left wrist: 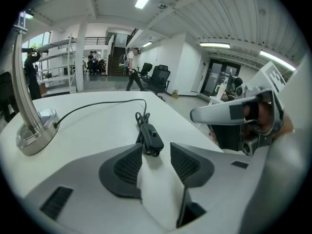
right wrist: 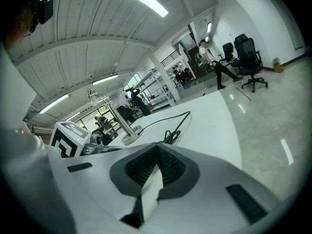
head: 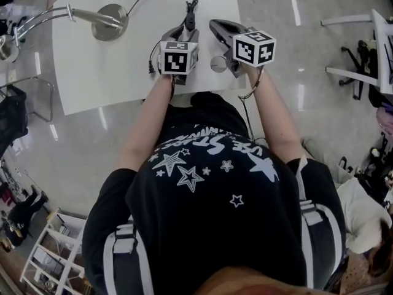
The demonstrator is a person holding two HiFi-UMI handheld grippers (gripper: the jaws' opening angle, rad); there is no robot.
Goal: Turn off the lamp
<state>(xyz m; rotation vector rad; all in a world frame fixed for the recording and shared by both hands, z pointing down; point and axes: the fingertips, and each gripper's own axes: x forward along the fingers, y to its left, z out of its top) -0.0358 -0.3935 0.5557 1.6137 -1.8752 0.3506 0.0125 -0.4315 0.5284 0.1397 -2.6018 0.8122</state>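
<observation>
White table (head: 92, 72) carries the lamp (head: 110, 21), its cord (left wrist: 101, 103) and inline switch (left wrist: 152, 139).

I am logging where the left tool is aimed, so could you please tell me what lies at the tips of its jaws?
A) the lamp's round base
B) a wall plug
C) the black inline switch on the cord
C: the left gripper view shows the inline switch at the tips of the left tool, jaws apart; the lamp base stands off to one side.

Side by side, left gripper (left wrist: 156, 154) with fingers (left wrist: 127, 167) apart, right gripper (right wrist: 157, 149) with fingers (right wrist: 140, 167) pressed together.
</observation>
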